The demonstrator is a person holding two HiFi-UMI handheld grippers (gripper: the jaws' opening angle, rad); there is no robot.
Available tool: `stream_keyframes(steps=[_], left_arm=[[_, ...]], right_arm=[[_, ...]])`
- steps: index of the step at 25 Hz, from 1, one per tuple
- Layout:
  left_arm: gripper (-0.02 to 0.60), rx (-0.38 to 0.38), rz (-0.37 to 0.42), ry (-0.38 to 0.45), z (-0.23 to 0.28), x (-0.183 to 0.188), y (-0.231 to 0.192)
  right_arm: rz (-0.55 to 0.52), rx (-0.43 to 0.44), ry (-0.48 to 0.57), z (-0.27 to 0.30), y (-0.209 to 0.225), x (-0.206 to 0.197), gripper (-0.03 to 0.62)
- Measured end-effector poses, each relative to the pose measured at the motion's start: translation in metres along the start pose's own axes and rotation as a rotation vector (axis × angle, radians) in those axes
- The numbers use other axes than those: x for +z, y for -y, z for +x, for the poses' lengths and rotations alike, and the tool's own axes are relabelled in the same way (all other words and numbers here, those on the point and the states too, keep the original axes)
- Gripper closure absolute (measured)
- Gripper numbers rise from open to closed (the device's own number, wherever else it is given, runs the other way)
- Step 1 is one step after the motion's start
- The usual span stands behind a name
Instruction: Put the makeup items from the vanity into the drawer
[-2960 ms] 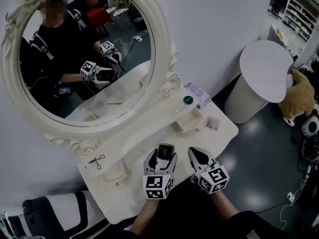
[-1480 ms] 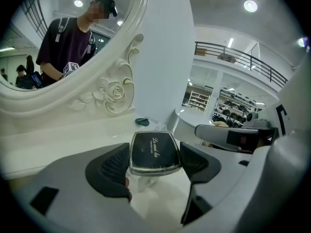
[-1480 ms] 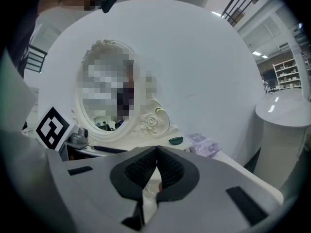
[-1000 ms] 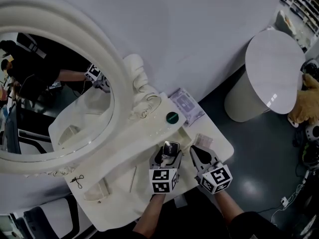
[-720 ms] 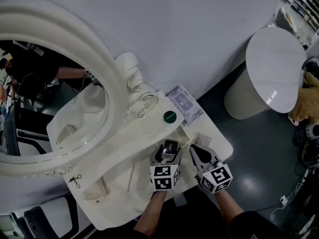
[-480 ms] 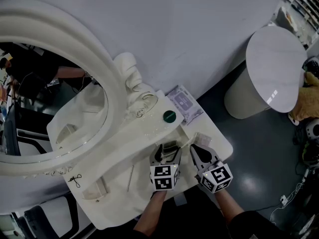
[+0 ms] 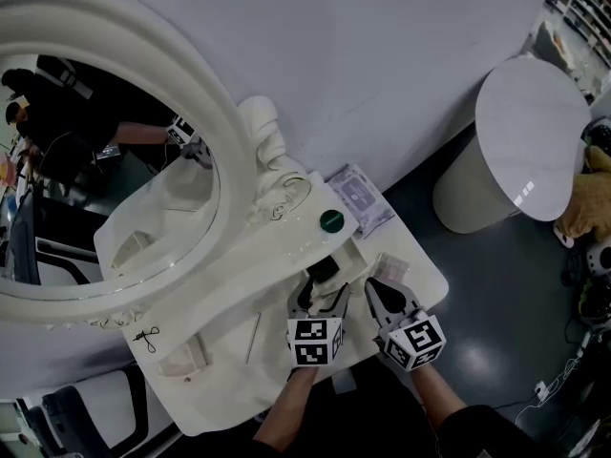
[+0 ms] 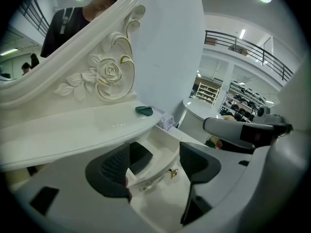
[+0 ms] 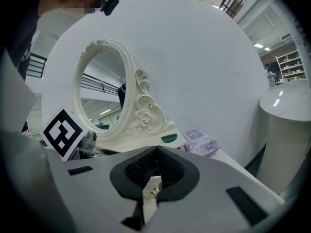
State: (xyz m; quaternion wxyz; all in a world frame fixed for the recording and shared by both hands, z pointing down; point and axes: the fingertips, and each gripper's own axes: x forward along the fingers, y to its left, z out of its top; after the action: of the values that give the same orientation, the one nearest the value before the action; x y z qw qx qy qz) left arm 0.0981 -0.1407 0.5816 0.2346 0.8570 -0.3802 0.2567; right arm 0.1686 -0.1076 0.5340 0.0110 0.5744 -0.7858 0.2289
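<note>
The dark makeup case (image 7: 325, 269) lies inside the open drawer (image 8: 163, 152) of the desk (image 7: 239, 380); my left gripper (image 7: 322, 295) hangs just above it, spread and empty; my right gripper (image 7: 375, 292), beside it, is pressed together; a green round item (image 7: 331, 221) sits on the shelf above.

The open drawer (image 7: 355, 259) is clear from above toward its right end; a dark item (image 7: 323, 269) lies at its left. Behind the drawer the shelf (image 7: 277, 241) overhangs (a green compact (image 7: 331, 221) sits there). A pale packet (image 7: 390, 267) lies just right of the drawer.
</note>
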Motion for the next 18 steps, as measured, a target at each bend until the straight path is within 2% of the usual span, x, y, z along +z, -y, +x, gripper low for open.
stream_keyframes(steps=[4,7,12,18], left_arm=[[0.268,-0.010,0.015,0.052,-0.023,0.005,-0.004],[0.372,0.018,0.032,0.095,-0.046,0.004,-0.011],[0.506,0.073,0.048,0.145,-0.084,0.003,-0.025],[0.552,0.111,0.056,0.173,-0.115,-0.007,-0.039]], right_arm=[[-0.006,0.022,0.010,0.001,-0.014,0.002,0.571],[-0.017,0.045,0.020,0.000,-0.028,0.003,0.571],[-0.028,0.074,0.029,-0.002,-0.056,0.004,0.571],[-0.028,0.111,0.028,-0.002,-0.086,-0.002,0.571]])
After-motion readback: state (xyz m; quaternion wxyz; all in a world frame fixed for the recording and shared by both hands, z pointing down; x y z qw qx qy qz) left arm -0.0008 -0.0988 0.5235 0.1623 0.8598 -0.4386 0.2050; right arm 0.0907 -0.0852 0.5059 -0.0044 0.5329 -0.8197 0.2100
